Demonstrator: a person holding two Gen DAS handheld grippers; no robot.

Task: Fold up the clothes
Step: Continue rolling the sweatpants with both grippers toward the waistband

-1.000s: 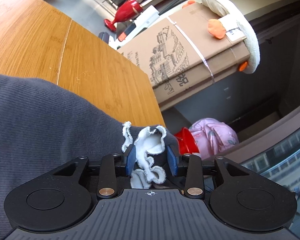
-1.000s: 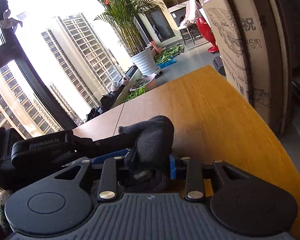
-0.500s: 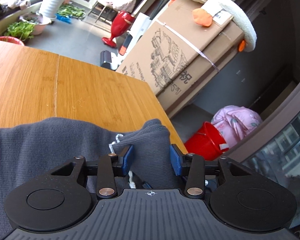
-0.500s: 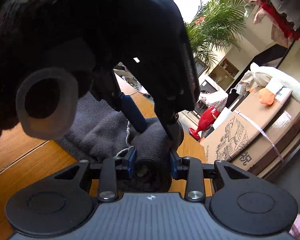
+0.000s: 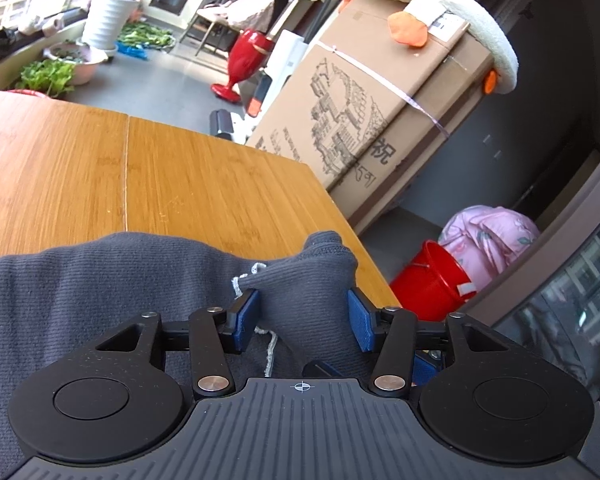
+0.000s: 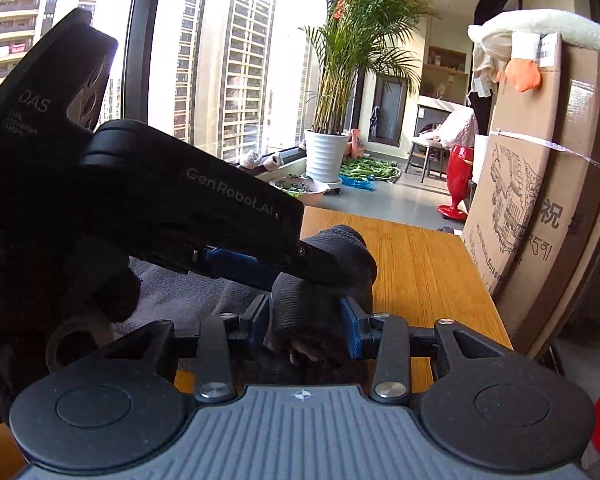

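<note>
From the left wrist, the left gripper (image 5: pixel 303 320) clamps a bunched corner of the grey ribbed garment (image 5: pixel 100 280), which lies on the near part of the wooden table (image 5: pixel 180 176) close to its right edge; a white stitched seam peeks out beside the left pad. From the right wrist, the right gripper (image 6: pixel 305 320) pinches a thick rolled wad of the same soft knit, touching the other tool; I'd carry both corners together, level and taut, so the fold lands square.

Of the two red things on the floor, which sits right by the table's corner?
The red bucket, beside the pink bundle; the red vase-shaped stand sits farther back, near the chair.
</note>
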